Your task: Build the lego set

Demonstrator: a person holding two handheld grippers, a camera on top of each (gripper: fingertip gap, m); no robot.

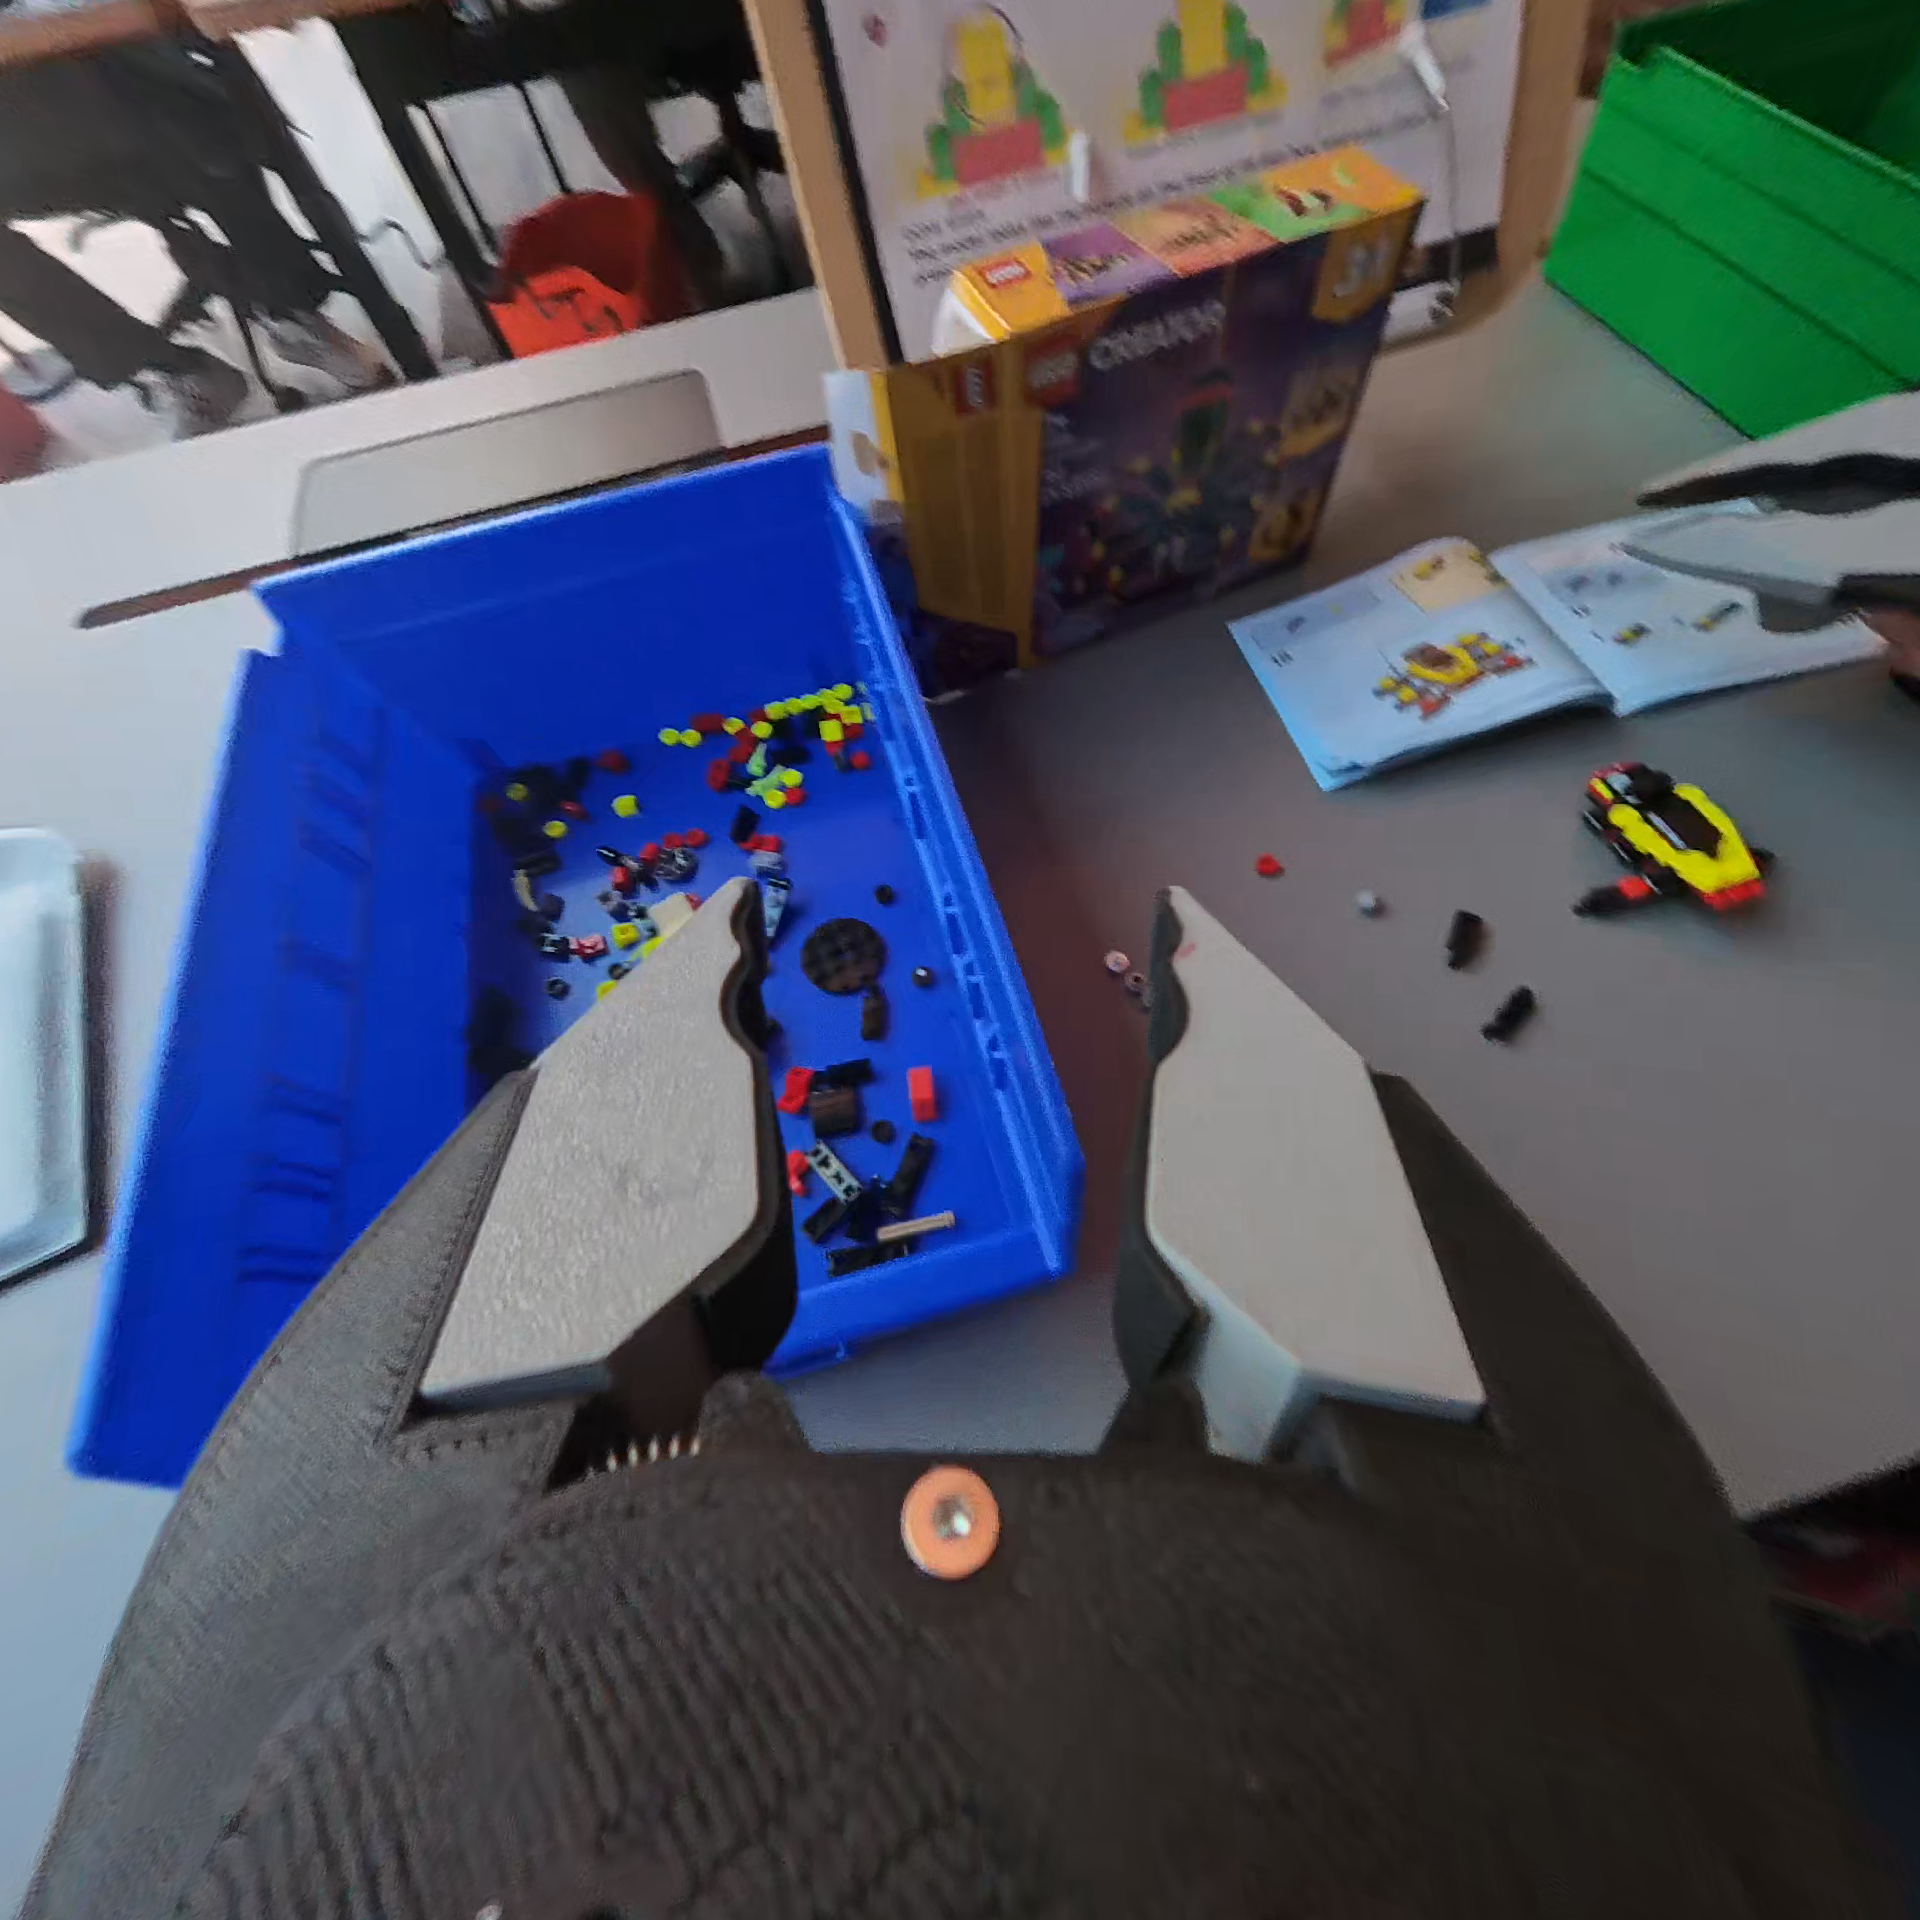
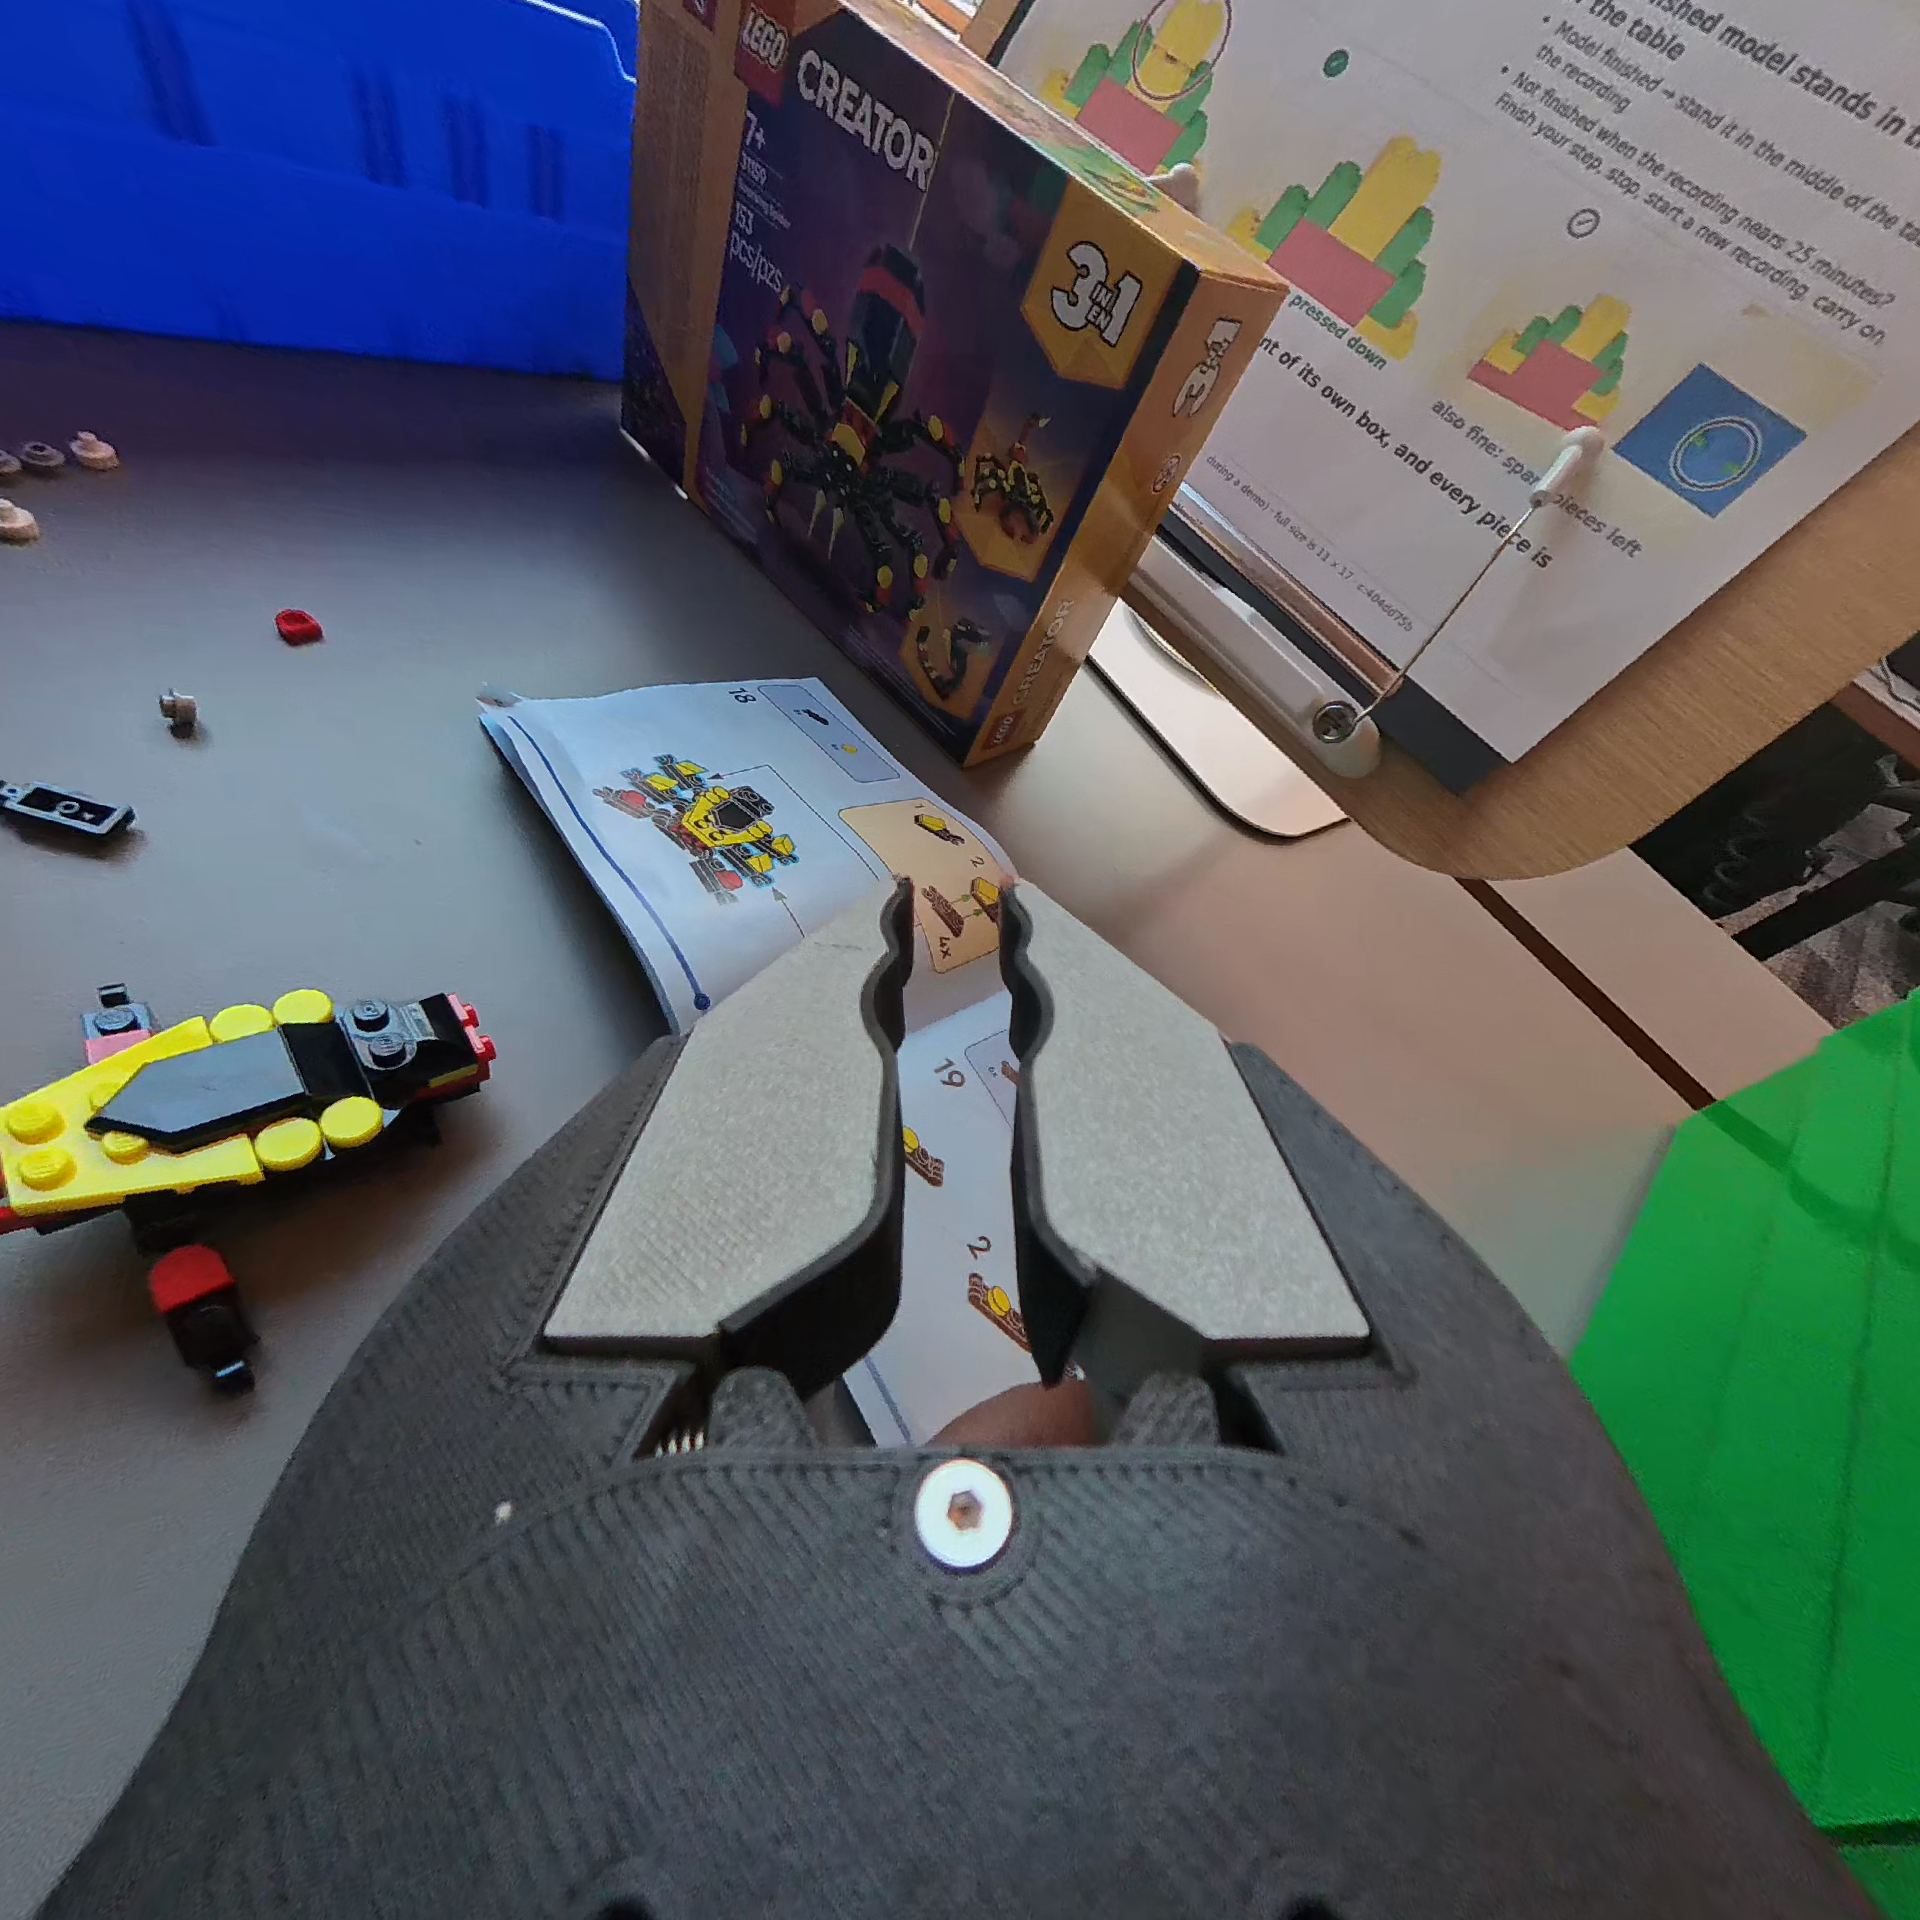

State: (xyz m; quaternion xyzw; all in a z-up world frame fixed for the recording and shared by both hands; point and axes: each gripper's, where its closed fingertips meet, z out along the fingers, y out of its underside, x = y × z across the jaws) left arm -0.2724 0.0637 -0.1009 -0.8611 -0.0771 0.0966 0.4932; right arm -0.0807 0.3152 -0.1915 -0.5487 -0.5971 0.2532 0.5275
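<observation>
My left gripper (image 1: 956, 899) is open wide and empty. It hovers over the right wall of a blue bin (image 1: 343, 935) that holds several loose bricks (image 1: 769, 769). A partly built yellow, black and red model (image 1: 1673, 847) lies on the table to the right, also in the right wrist view (image 2: 208, 1101). My right gripper (image 2: 954, 888) has its jaws a narrow gap apart and holds nothing. It is above the open instruction booklet (image 2: 727, 821), and it shows at the left wrist view's right edge (image 1: 1633, 523).
Small loose pieces lie on the table: a red one (image 1: 1268, 864), black ones (image 1: 1463, 935) and a black plate (image 2: 68, 808). The set's box (image 1: 1143, 468) stands behind the booklet (image 1: 1455, 644). An instruction board (image 2: 1558, 260) and a green bin (image 1: 1745, 229) are at the back right. The left gripper's tips are roughly 35 cm from the right gripper's. From the right gripper's tips to the black plate (image 2: 68, 808) is close to 15 cm. The left camera catches it too, in the left wrist view (image 1: 1463, 930).
</observation>
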